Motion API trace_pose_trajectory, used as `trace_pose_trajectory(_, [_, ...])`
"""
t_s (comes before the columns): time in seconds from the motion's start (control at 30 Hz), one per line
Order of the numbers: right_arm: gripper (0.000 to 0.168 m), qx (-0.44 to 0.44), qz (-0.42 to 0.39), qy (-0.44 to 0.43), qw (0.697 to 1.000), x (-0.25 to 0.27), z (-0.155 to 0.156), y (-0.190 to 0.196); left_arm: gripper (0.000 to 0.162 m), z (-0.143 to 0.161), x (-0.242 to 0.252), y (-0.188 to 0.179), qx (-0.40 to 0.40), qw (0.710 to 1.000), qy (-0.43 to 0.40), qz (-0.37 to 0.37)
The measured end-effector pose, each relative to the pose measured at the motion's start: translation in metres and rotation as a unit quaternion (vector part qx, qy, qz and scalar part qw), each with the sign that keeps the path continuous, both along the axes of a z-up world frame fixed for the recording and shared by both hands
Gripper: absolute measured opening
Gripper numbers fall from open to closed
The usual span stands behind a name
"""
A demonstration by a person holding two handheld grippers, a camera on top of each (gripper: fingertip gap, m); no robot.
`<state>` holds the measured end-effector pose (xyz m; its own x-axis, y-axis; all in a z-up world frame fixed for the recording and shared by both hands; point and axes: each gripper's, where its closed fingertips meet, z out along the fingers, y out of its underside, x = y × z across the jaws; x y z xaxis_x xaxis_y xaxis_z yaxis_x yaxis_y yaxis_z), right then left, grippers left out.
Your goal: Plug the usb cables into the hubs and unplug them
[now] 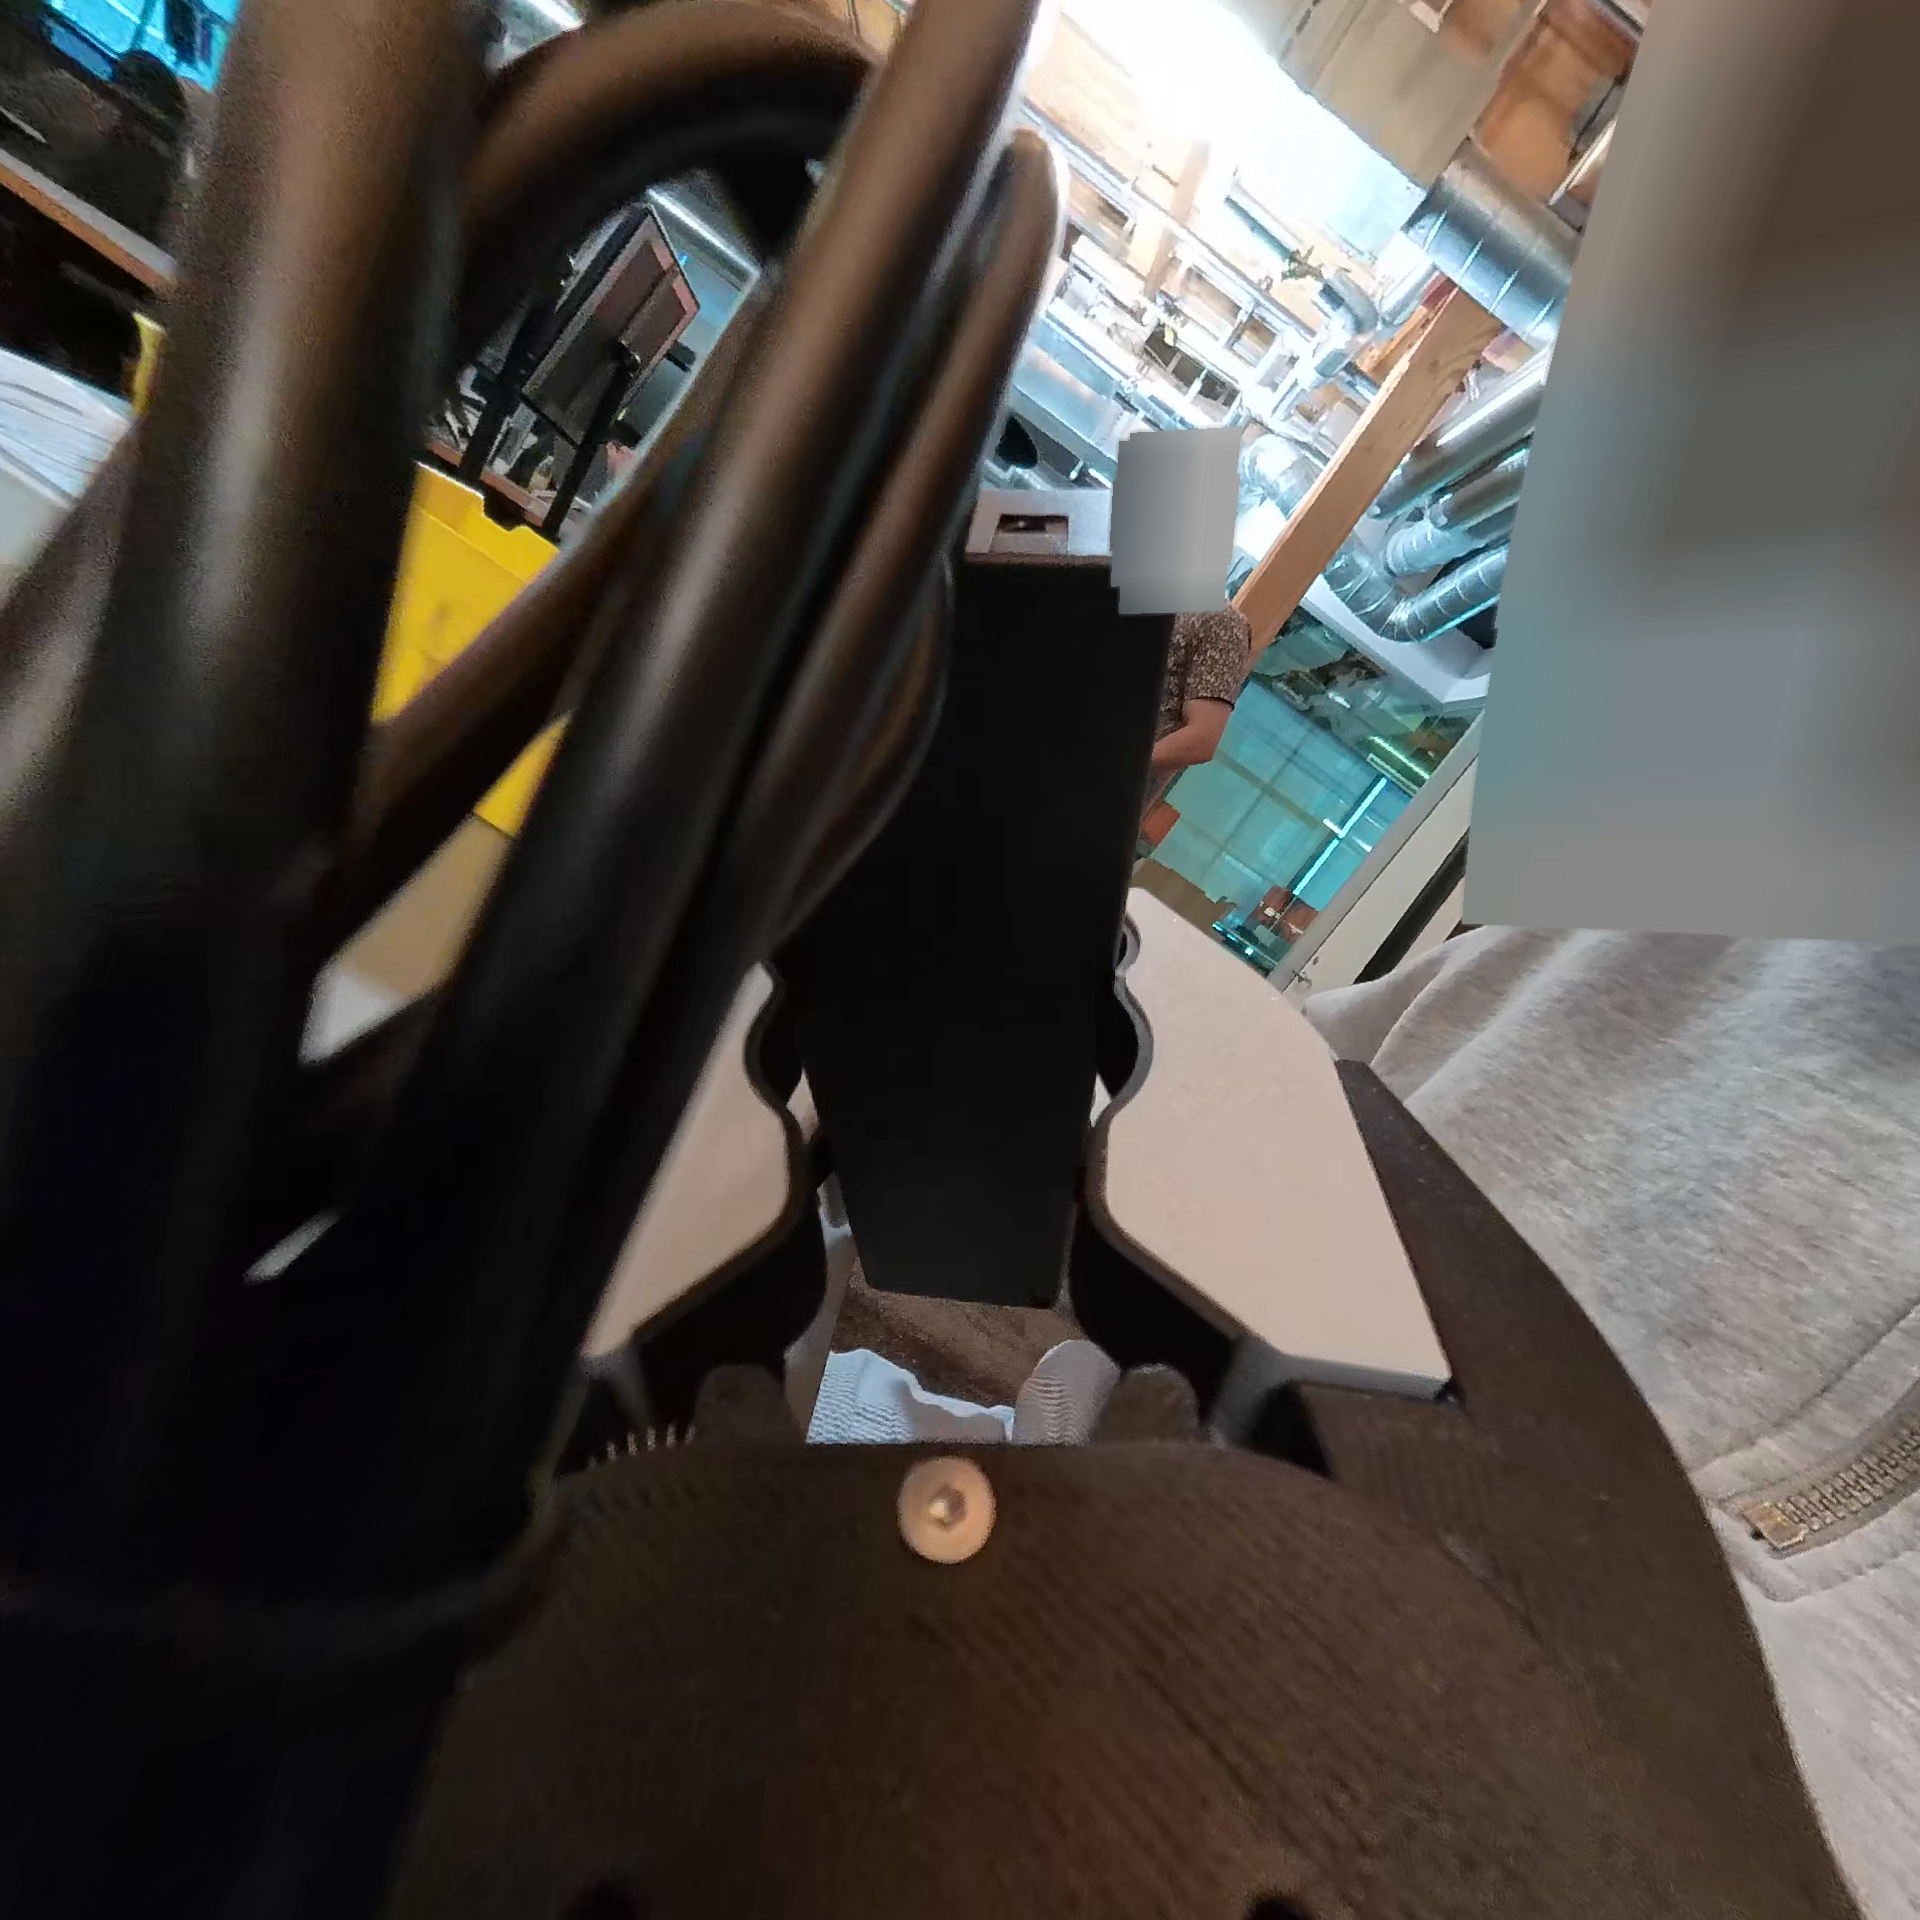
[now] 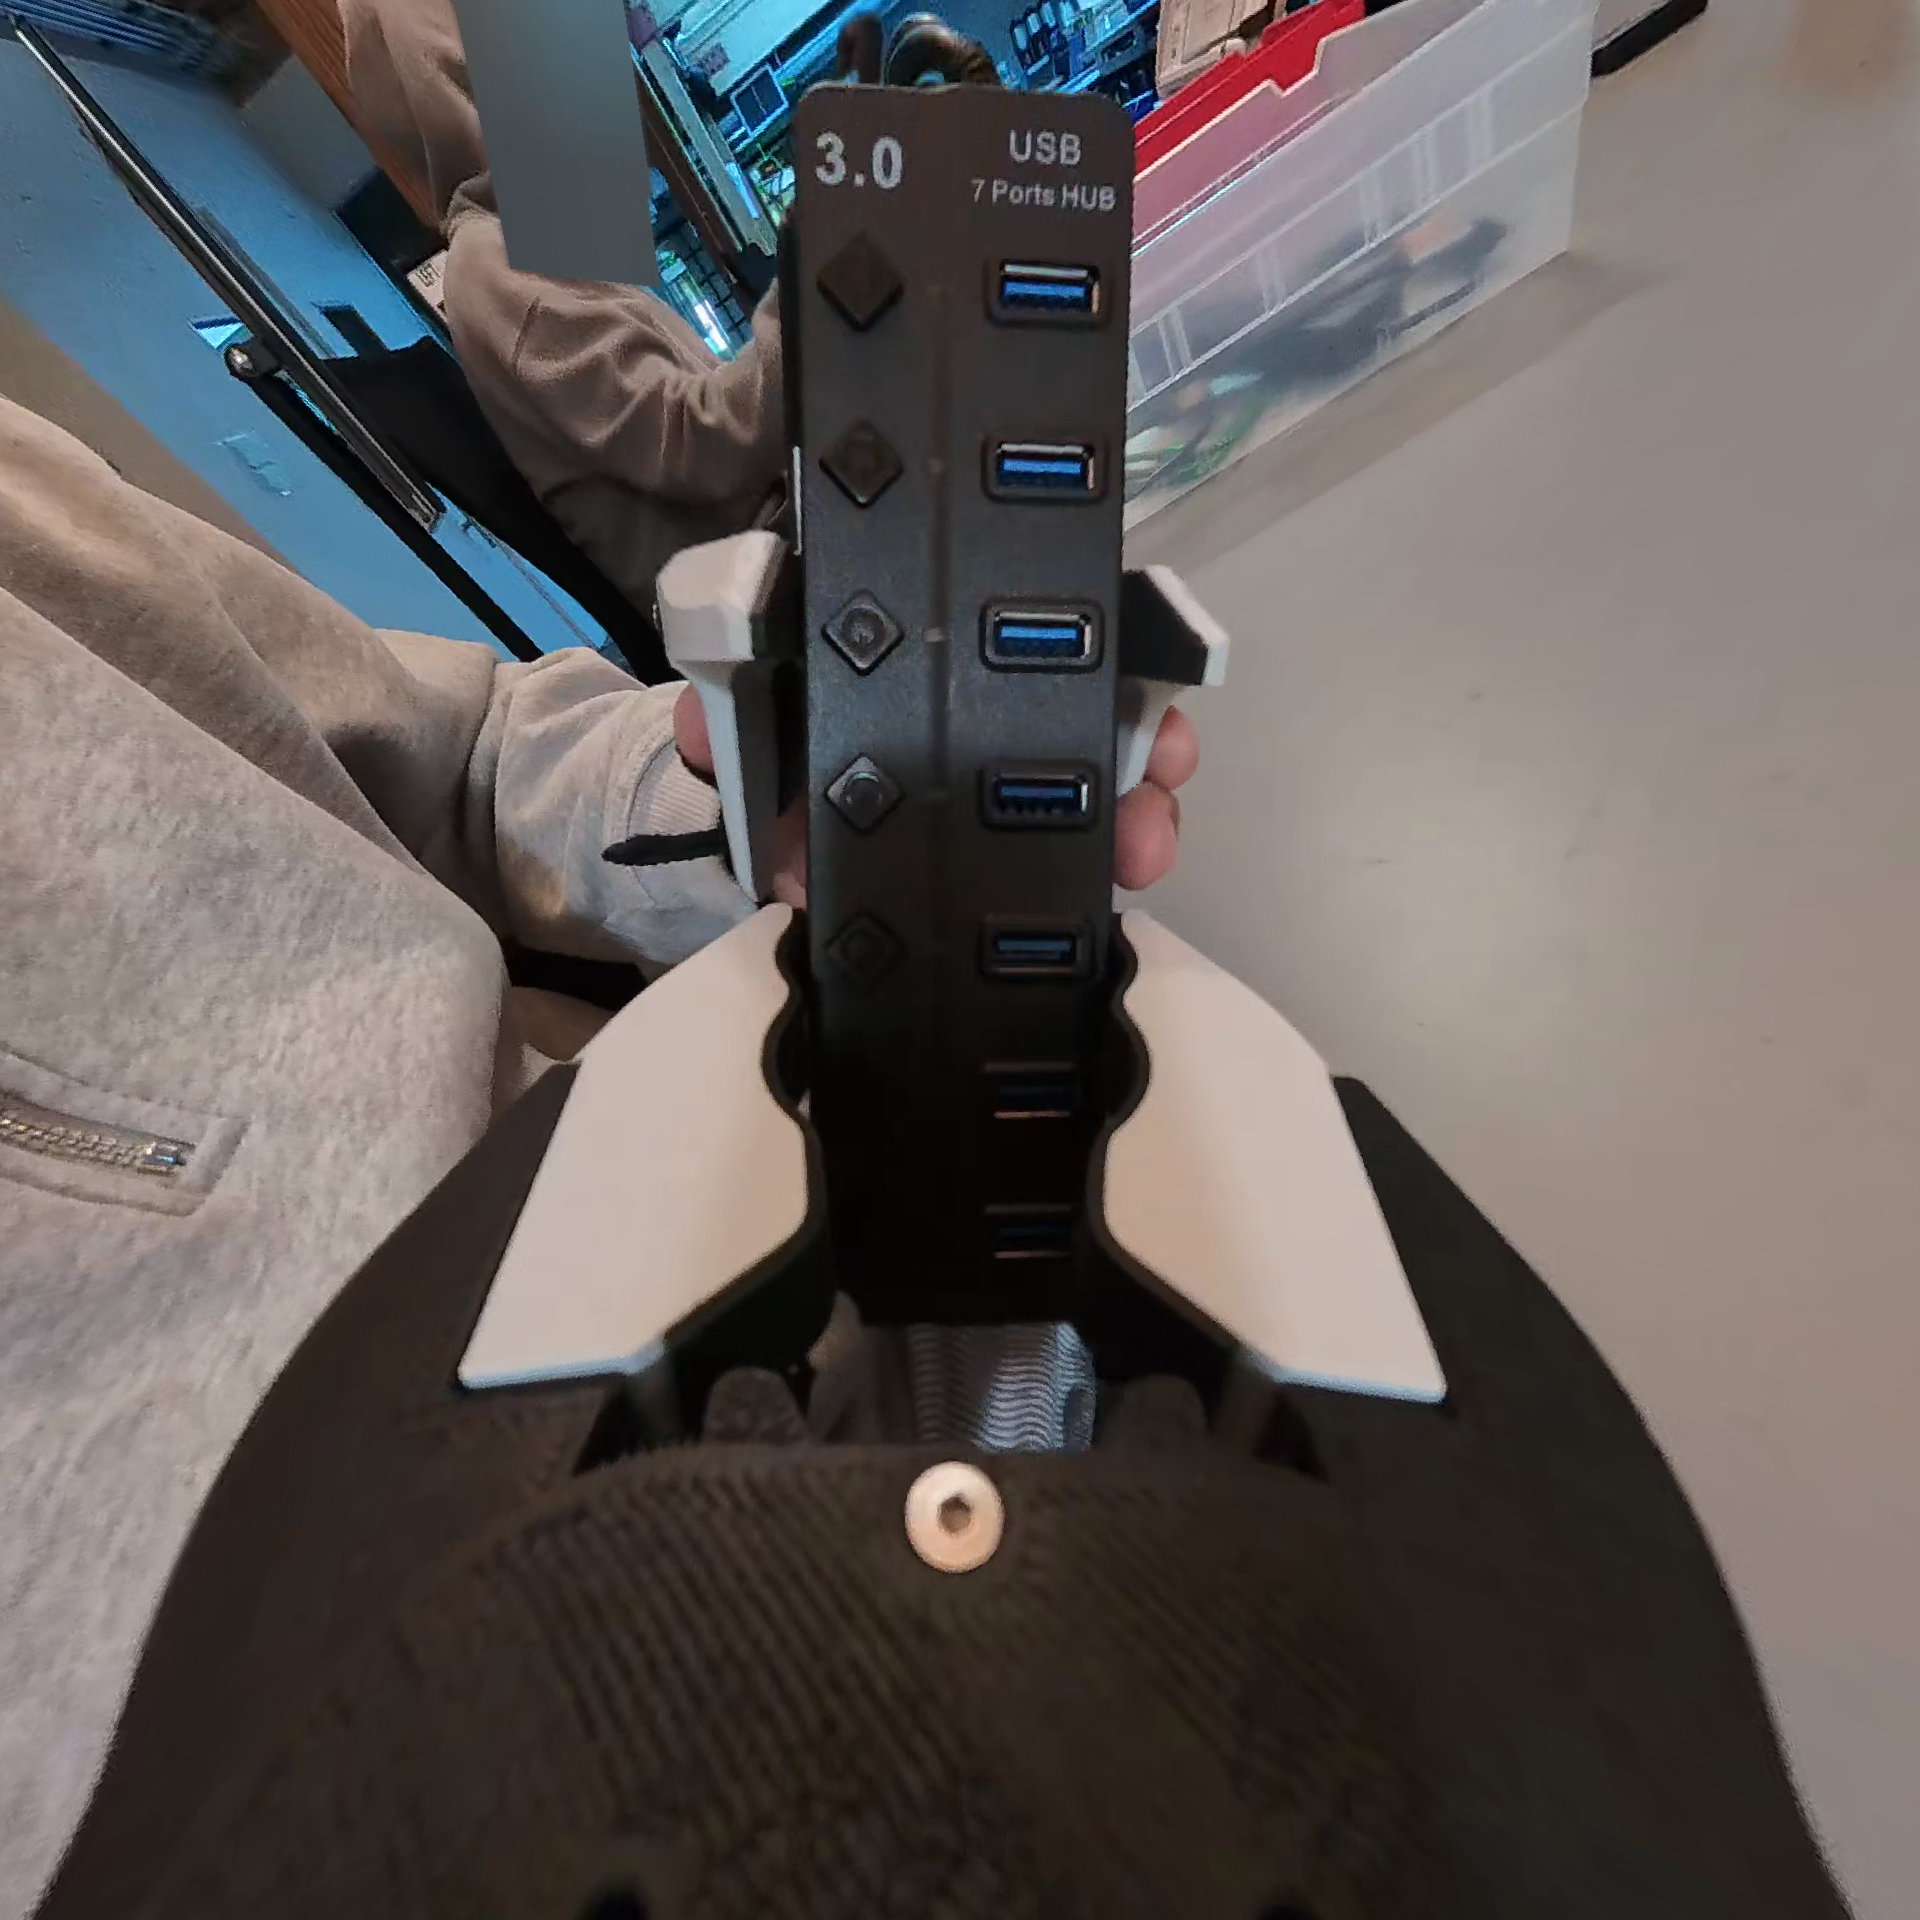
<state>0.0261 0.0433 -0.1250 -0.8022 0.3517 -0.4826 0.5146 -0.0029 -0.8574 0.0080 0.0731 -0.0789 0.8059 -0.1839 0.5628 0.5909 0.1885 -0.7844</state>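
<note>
A black USB hub (image 2: 935,520) with a row of blue ports (image 2: 1042,636) and diamond buttons stands upright between my right gripper's fingers. My right gripper (image 2: 956,925) is shut on its lower end. The ports that show are empty. My left gripper (image 2: 940,644), with a hand behind it, clamps the same hub at its middle from the far side. In the left wrist view my left gripper (image 1: 956,966) is shut on the hub's plain black back (image 1: 977,831). Thick black cables (image 1: 623,727) loop close to the lens on the left.
A grey table top (image 2: 1558,831) lies to the right, with a clear plastic bin with a red lid (image 2: 1351,260) at its far side. A grey zipped sweatshirt (image 2: 208,831) fills the left. A yellow object (image 1: 457,582) and a standing person (image 1: 1205,675) are far off. One gripper's finger ends stand about 5 centimetres off the other's.
</note>
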Motion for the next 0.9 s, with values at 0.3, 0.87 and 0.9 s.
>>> trace_pose_trajectory(0.3, [0.054, -0.126, -0.003, -0.088, 0.988, -0.008, 0.017, 0.009, 0.082, 0.005, -0.002, 0.001, 0.013, 1.0, -0.015, 0.006])
trace_pose_trajectory(0.87, [0.053, -0.327, -0.076, -0.115, 0.935, -0.036, 0.053, 0.063, 0.093, -0.01, -0.001, 0.008, -0.031, 0.999, -0.01, -0.002])
trace_pose_trajectory(0.9, [0.053, -0.332, -0.083, -0.114, 0.933, -0.038, 0.054, 0.066, 0.092, -0.01, -0.001, 0.008, -0.029, 1.0, -0.011, -0.002])
